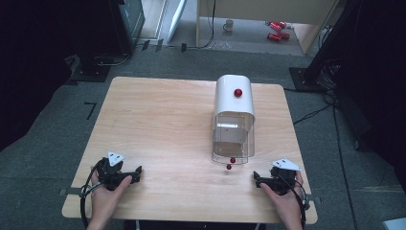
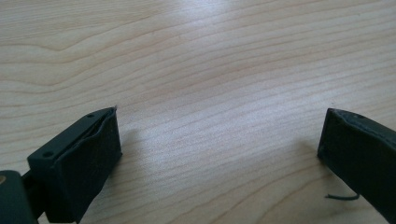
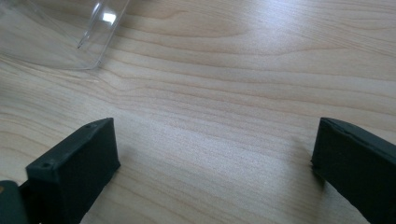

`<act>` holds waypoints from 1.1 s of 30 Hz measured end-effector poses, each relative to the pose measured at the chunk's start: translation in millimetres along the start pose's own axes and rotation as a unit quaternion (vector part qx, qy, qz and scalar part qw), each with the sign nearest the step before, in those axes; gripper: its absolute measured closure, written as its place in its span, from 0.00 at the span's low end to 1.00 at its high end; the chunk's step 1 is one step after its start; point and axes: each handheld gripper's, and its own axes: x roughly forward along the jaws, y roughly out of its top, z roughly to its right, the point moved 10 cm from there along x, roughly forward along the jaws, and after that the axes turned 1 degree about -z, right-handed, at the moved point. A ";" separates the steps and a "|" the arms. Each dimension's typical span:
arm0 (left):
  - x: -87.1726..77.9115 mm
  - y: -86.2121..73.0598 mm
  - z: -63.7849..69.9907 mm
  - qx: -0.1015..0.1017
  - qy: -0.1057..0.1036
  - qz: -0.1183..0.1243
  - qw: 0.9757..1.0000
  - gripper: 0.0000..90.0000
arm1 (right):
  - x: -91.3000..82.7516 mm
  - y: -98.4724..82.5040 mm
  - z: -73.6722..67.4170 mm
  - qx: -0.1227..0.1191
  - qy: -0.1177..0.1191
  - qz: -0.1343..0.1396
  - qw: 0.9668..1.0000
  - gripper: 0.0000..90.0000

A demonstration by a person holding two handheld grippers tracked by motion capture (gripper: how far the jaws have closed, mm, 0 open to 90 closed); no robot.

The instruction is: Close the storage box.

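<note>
**Both claws waiting at the near edge**

The wooden surface [image 1: 158,120] is carrying a white-topped clear container [image 1: 233,120] right of centre, its transparent door facing the person. The left claw [image 1: 135,173] and right claw [image 1: 257,178] are resting wide, gripping nothing. A small red knob [image 1: 232,160] is sitting at the door's bottom. Looks like the start: next, the right claw needs to reach that knob.
</note>
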 end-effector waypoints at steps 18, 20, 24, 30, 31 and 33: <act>-22.8 27.4 34.6 0.002 -0.050 0.052 0.997 0.04 | -52.8 31.8 -50.9 -0.002 0.046 0.095 0.994 0.39; -25.7 35.2 41.7 0.007 -0.056 0.067 0.996 0.07 | -55.5 34.0 -55.6 -0.002 0.053 0.099 0.994 0.42; -30.0 47.9 63.2 0.020 -0.085 0.085 0.993 0.12 | -64.6 44.1 -76.8 -0.003 0.088 0.115 0.989 0.52; -35.3 61.6 106.6 0.052 -0.137 0.107 0.983 0.17 | -63.2 49.3 -94.1 0.002 0.118 0.114 0.986 0.62; -36.5 64.8 119.9 0.059 -0.153 0.111 0.980 0.17 | -63.0 49.6 -96.3 -0.001 0.122 0.114 0.986 0.64; -36.6 66.1 127.7 0.066 -0.161 0.112 0.978 0.18 | -62.4 50.8 -99.3 -0.007 0.121 0.115 0.986 0.66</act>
